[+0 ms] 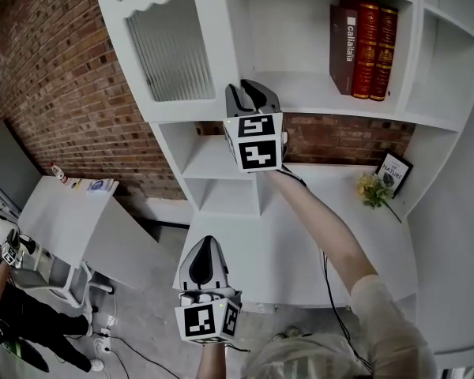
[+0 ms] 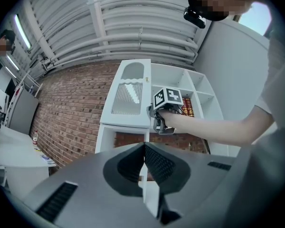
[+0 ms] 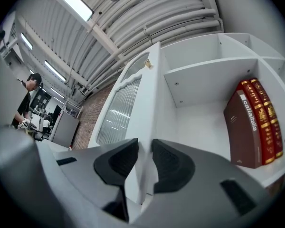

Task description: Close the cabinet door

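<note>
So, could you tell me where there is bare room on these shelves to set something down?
Bare: the shelf between door and books; both cubbies under the door. Crowded: right corner of the counter, with flowers and a card.

I see 3 books (image 1: 363, 50) upright, side by side; brick wall (image 1: 55, 77) behind; yellow flowers (image 1: 373, 189) next to a framed card (image 1: 394, 172); white table (image 1: 59, 219) far left w/ papers (image 1: 99, 185).
</note>
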A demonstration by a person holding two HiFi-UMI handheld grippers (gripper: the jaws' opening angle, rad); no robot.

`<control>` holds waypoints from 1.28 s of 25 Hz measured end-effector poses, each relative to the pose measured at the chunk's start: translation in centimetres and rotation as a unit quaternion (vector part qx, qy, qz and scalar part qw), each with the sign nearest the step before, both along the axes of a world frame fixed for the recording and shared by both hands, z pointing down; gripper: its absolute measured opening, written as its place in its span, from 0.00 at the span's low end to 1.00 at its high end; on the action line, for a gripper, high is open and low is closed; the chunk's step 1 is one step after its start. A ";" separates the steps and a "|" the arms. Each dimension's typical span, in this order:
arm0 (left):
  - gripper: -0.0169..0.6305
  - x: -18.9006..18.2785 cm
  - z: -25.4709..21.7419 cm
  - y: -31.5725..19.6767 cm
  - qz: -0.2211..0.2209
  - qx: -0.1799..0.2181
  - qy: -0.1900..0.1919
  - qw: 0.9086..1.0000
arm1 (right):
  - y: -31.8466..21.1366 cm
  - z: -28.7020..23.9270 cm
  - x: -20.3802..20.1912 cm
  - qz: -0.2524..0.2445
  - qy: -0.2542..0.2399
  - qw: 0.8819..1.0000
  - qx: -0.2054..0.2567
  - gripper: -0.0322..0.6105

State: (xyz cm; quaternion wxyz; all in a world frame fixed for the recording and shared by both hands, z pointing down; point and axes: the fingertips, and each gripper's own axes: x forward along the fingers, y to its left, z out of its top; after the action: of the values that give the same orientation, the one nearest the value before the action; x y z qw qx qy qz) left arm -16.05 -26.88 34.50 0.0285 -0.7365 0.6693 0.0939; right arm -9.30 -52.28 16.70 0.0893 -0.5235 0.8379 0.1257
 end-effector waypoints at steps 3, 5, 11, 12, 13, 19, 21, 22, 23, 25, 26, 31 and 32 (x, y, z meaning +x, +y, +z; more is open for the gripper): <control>0.05 0.4 0.1 -0.6 0.003 -0.002 0.004 1.000 | -0.7 0.0 0.1 0.004 0.003 1.000 -0.003 0.20; 0.05 0.6 0.1 -0.9 0.005 -0.003 0.007 1.000 | -1.1 0.0 0.2 0.006 0.005 1.000 -0.004 0.20; 0.05 0.5 0.2 -1.2 0.005 -0.003 -0.002 1.000 | -2.2 0.0 0.4 0.013 0.012 1.000 -0.011 0.20; 0.05 0.3 0.1 -1.3 0.003 -0.004 -0.001 1.000 | -2.5 -0.1 0.4 0.015 0.013 1.000 -0.011 0.20; 0.05 0.2 0.0 -1.4 0.002 -0.004 0.000 1.000 | -2.6 -0.1 0.4 0.017 0.014 1.000 -0.011 0.20; 0.05 0.0 0.6 -1.7 0.005 -0.005 0.004 1.000 | -3.0 0.0 0.4 0.020 0.017 1.000 -0.008 0.20; 0.05 0.1 0.5 -1.8 0.007 -0.006 0.002 1.000 | -3.0 0.0 0.3 0.020 0.015 1.000 -0.004 0.20; 0.05 0.2 0.5 -1.9 0.008 -0.006 0.002 1.000 | -3.0 0.0 0.4 0.020 0.013 1.000 -0.004 0.20; 0.05 0.2 0.4 -2.0 0.009 -0.006 0.002 1.000 | -3.0 0.0 0.4 0.020 0.011 1.000 -0.006 0.20; 0.05 0.3 0.3 -2.0 0.010 -0.007 0.001 1.000 | -3.2 0.1 0.5 0.014 0.004 1.000 -0.018 0.20; 0.05 0.2 0.2 -2.0 0.011 -0.008 0.001 1.000 | -3.3 0.1 0.5 0.007 0.001 1.000 -0.028 0.20; 0.05 1.0 -0.4 -2.0 0.018 -0.003 -0.004 1.000 | -2.6 0.1 1.5 -0.041 -0.013 0.996 -0.074 0.20; 0.05 1.4 -0.6 -2.1 0.022 -0.002 -0.005 1.000 | -2.2 0.0 2.1 -0.044 -0.013 0.996 -0.072 0.20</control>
State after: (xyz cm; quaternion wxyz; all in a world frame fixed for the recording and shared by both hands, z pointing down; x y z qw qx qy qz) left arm -14.65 -28.97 33.94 0.0288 -0.7514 0.6531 0.0896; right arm -7.18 -54.48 16.70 0.0675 -0.4929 0.8658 0.0543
